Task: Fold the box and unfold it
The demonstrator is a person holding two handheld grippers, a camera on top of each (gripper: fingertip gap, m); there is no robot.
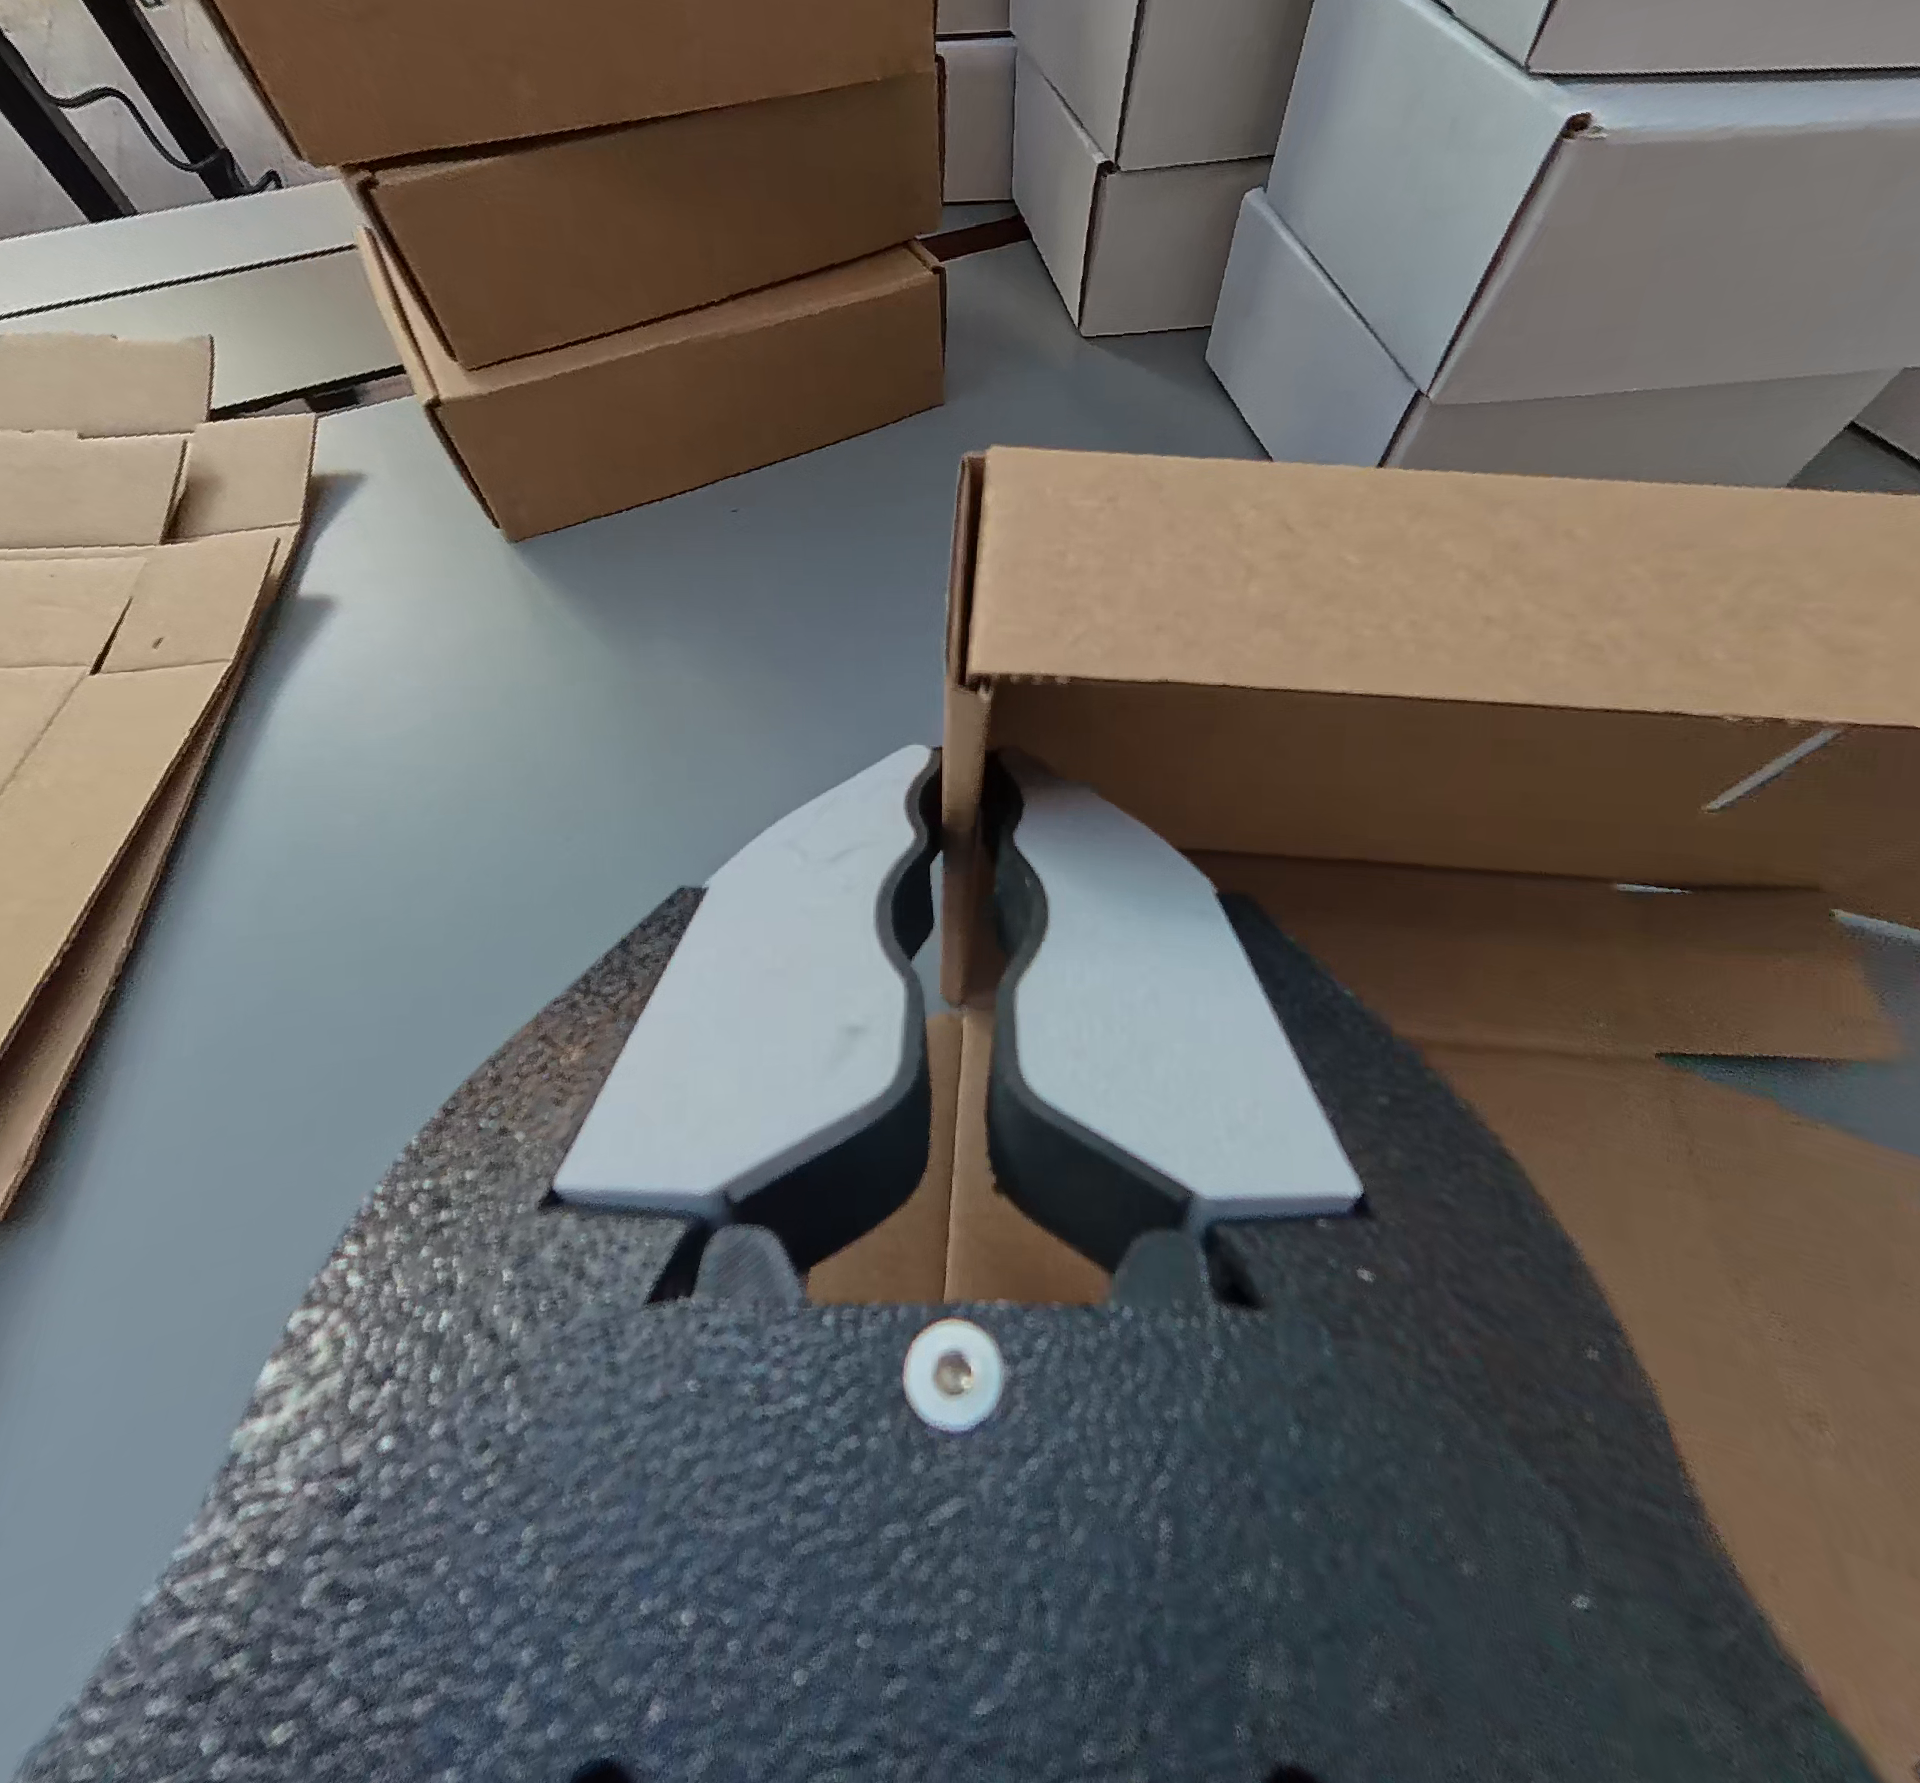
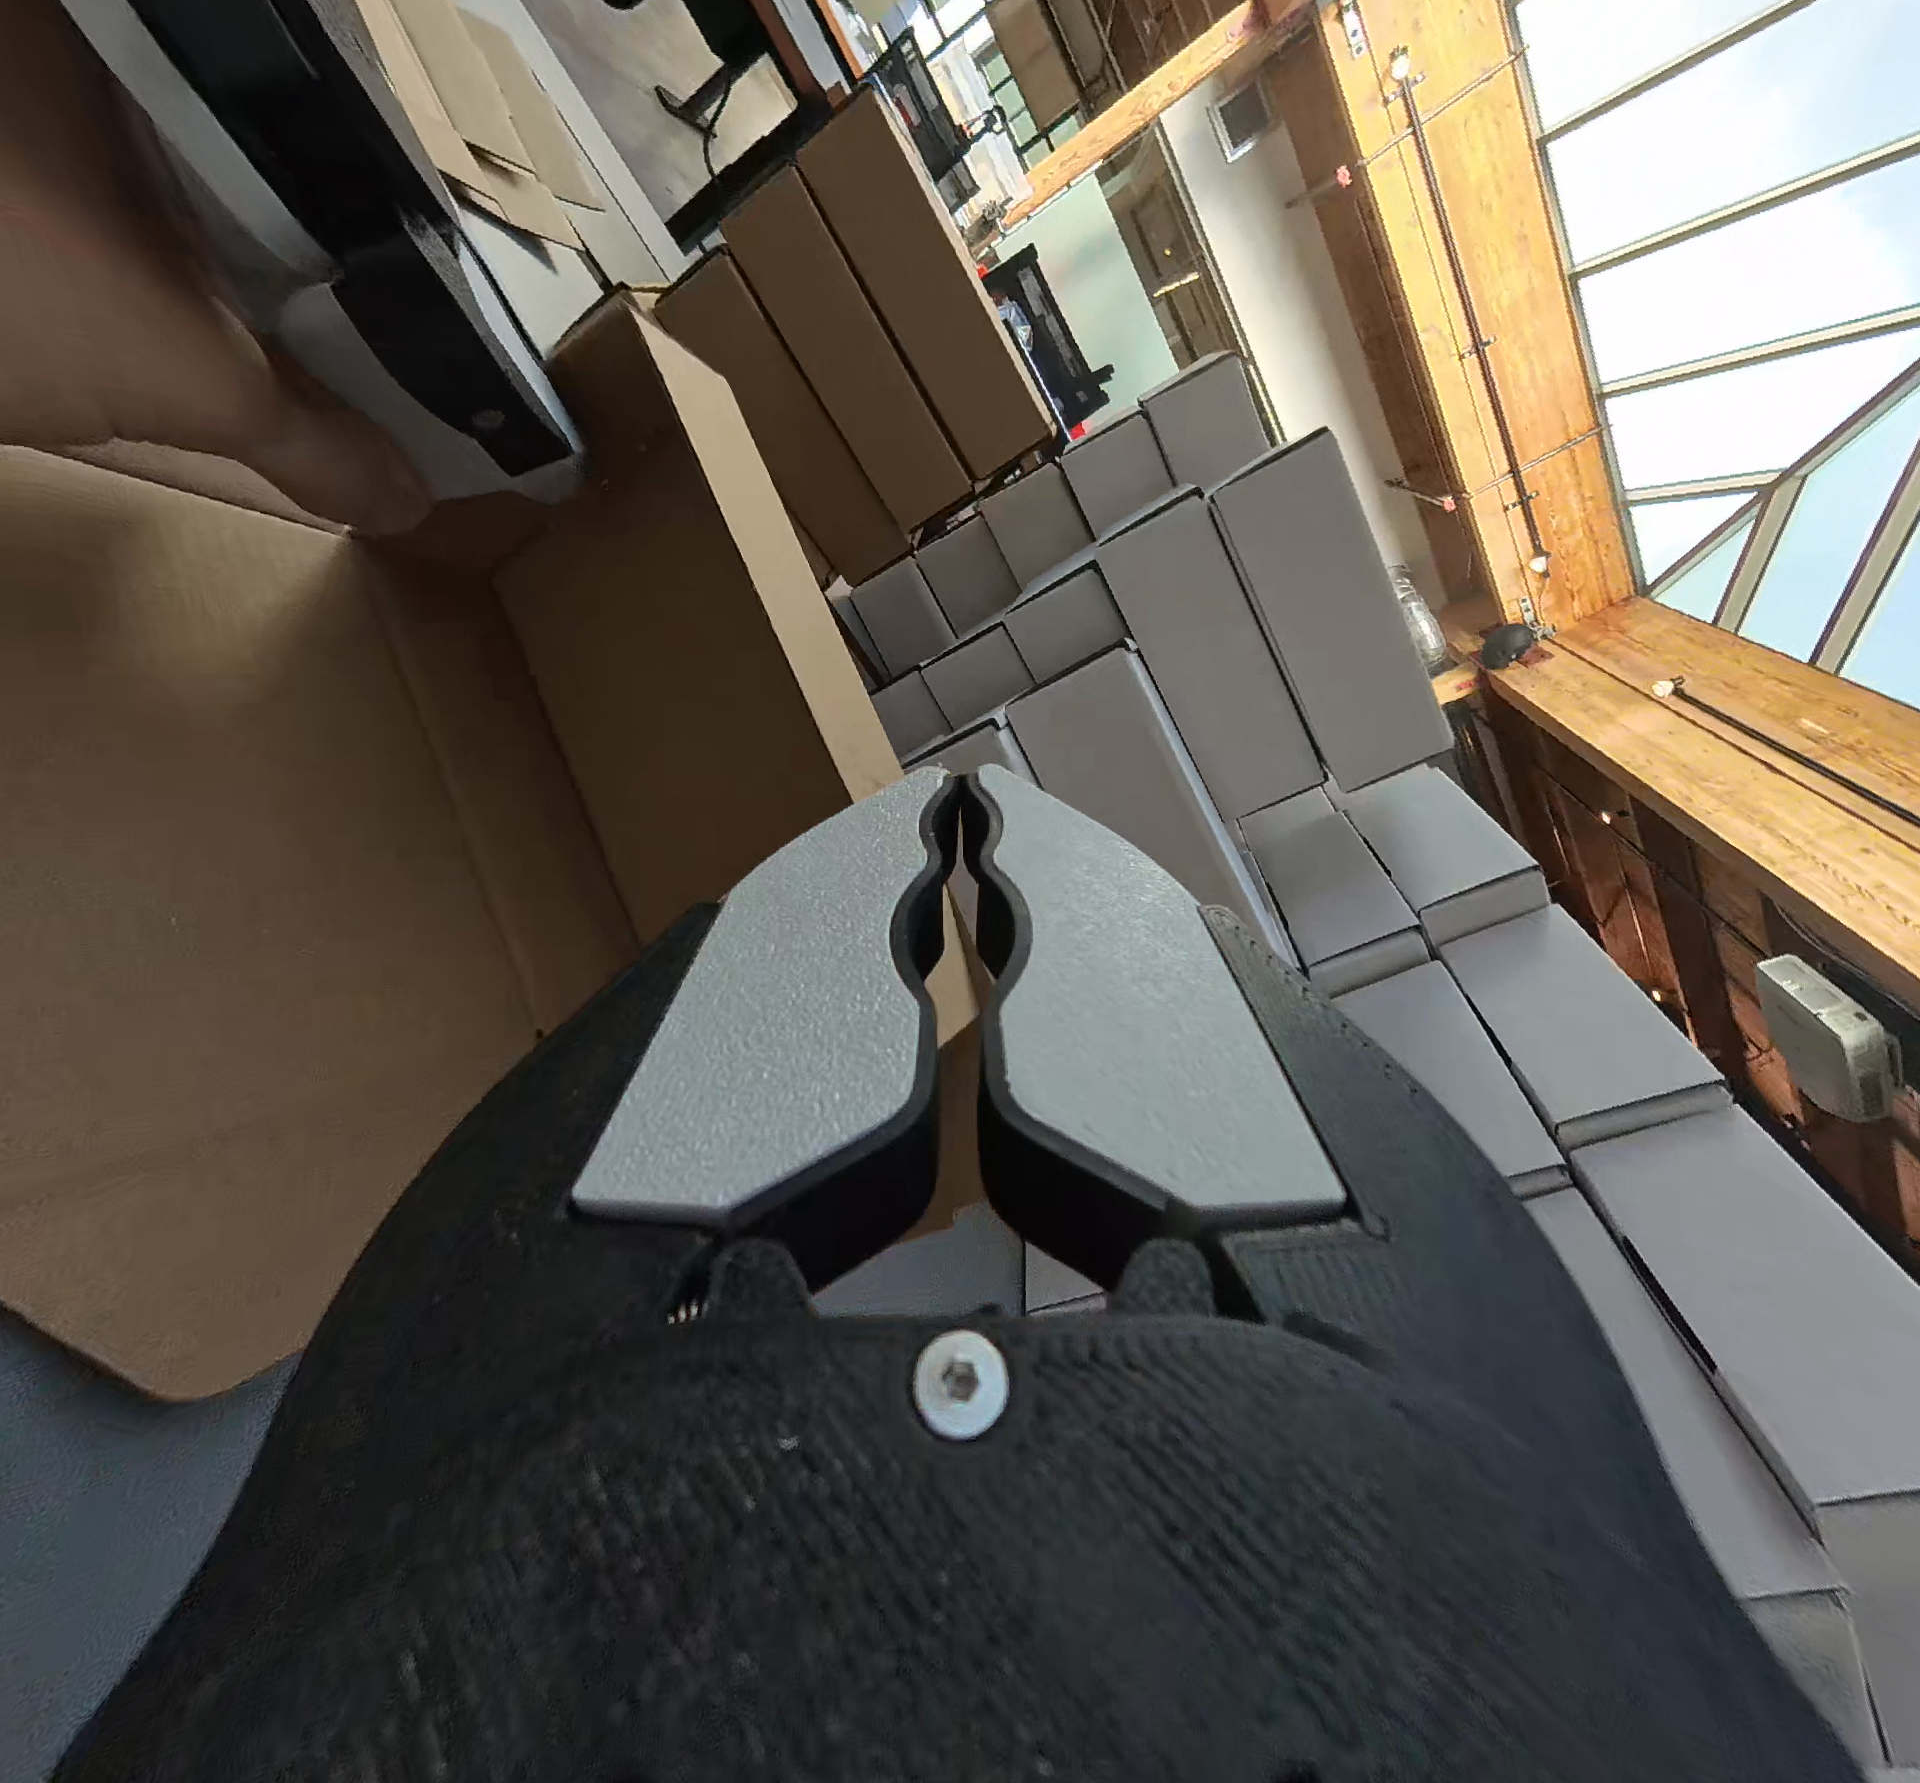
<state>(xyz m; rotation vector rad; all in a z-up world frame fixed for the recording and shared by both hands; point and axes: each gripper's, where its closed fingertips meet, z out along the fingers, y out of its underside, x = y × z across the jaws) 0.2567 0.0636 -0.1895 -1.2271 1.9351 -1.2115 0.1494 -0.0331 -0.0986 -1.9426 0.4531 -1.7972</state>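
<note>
1. While the left gripper point(image 1: 964, 803) is nipped down on the upright end flap of the box point(image 1: 1455, 590), its fingers stand one on each side of the thin cardboard edge; jaws nearly closed, flap between them.
2. Right gripper point(image 2: 964, 798): tips all but touching, nothing visible between them; it hangs just beside the box wall, whether touching I cannot tell.
3. Box sits on the grey counter point(image 1: 468, 746), half-formed; long back wall raised, base panel flat beneath the left gripper.
4. Handling, as I judge it: light corrugated board, stiff across panels, hinging easily at creases; best pinched at a flap edge near a crease; hard squeezing may crush it.
5. Left wrist view alone shows flat cardboard blanks point(image 1: 114, 653) at left; brown box stack point(image 1: 644, 279) and white boxes point(image 1: 1558, 206) behind.
6. Right wrist view, rolled sideways, alone shows the box interior, the other gripper far off, wooden beams and windows.
</note>
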